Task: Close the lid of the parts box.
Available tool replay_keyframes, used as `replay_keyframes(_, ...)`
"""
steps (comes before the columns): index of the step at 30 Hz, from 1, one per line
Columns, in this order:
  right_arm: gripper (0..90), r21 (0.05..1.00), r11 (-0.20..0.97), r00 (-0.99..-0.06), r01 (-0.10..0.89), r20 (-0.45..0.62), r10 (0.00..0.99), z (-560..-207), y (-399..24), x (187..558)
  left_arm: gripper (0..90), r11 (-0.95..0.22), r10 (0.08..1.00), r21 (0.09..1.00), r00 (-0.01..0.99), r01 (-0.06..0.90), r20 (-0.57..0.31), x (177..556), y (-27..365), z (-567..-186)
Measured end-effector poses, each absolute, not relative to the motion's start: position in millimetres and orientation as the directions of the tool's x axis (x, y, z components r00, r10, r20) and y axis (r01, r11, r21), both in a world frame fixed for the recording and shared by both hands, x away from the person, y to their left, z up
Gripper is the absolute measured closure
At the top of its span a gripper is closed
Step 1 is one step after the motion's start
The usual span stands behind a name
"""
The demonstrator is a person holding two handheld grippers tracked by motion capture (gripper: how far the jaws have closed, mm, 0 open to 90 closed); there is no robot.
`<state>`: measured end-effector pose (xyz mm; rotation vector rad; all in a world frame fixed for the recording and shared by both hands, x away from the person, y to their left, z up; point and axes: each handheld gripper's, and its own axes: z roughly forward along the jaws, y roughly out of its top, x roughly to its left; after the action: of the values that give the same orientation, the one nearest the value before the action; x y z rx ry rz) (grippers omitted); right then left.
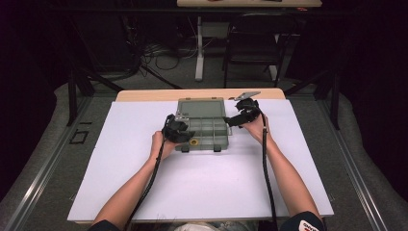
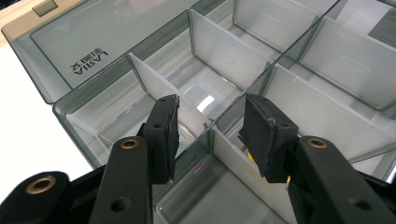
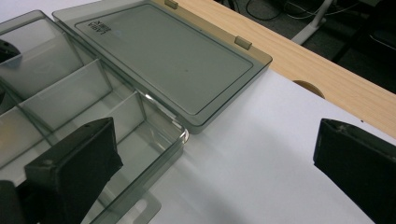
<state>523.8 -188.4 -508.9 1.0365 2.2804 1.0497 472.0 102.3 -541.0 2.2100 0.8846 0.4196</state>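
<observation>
A smoky clear compartment box lies open on the white sheet, its lid folded back flat. My left gripper is at the box's front left. In the left gripper view my left gripper stands open, its jaws straddling a divider wall without touching it. A small yellow thing sits in a front compartment, and a sliver of yellow peeks from behind one jaw. My right gripper is at the box's right side. It is wide open and empty, one jaw over the box's corner, the other over the sheet.
The white sheet covers most of the wooden table, whose bare strip runs behind the lid. Beyond the table stand a chair and a desk leg among floor cables.
</observation>
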Motion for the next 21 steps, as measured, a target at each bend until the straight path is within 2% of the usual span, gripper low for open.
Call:
replay_keyframes(8, 1.3, 0.764, 0.427, -0.612, 0.484, -0.053, 0.789, -511, -190, 535, 56.1, -0.515, 0.699, 0.717, 0.714, 0.47, 0.035, 472, 102, -541)
replay_keyframes(14, 30.4, 0.763, 0.4, -0.571, 0.509, -0.048, 0.819, -513, -193, 542, 56.1, -0.516, 0.699, 0.717, 0.714, 0.47, 0.035, 472, 102, -541)
replay_keyframes(21, 64.3, 0.725, 0.438, -0.588, 0.531, -0.057, 0.807, -523, -187, 546, 56.1, -0.516, 0.699, 0.717, 0.714, 0.469, 0.035, 472, 102, -541)
